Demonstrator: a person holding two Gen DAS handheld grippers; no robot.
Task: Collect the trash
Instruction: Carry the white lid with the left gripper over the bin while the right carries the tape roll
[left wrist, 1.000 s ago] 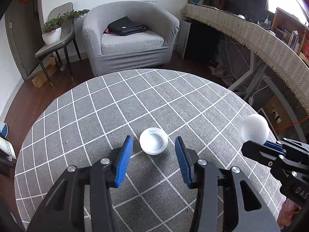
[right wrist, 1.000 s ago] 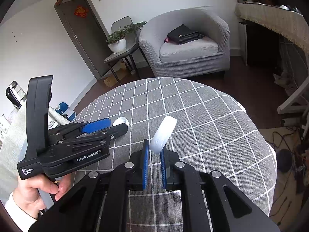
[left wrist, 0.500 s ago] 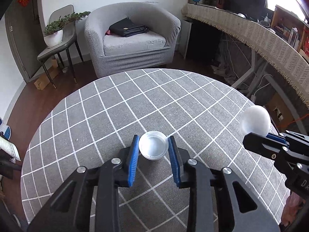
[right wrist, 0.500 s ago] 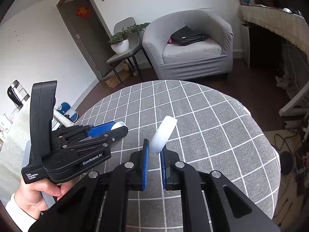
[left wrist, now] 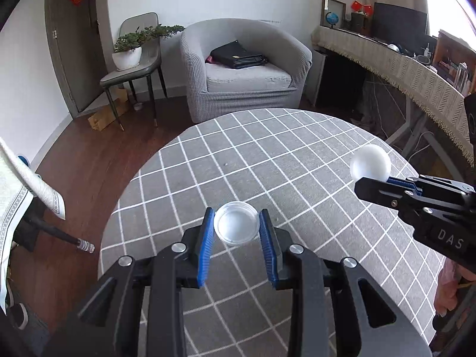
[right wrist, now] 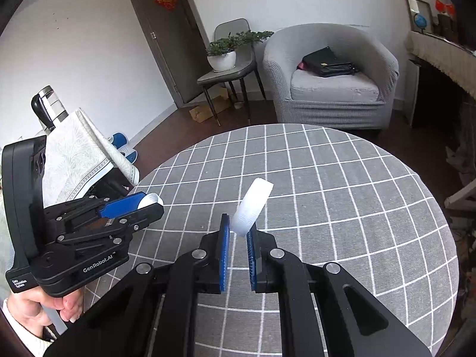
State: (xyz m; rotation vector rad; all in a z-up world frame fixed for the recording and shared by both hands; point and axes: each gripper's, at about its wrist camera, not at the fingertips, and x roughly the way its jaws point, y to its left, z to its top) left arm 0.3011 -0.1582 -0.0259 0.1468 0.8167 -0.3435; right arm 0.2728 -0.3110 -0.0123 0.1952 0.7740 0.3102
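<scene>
Both tongs tilt downward over the table (left wrist: 297, 154), left tongs (left wrist: 236, 223) pinching a clear lid (left wrist: 236, 222), right tongs (right wrist: 238, 232) a white cap (right wrist: 252, 206).

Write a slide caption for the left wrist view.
Left hand-held gripper grips a white lid above the checked table.

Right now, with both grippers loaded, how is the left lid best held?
Across its rim: the left gripper has one pad on each side of the shallow round lid, open side facing the camera. The rim gives opposed contact edges.
</scene>
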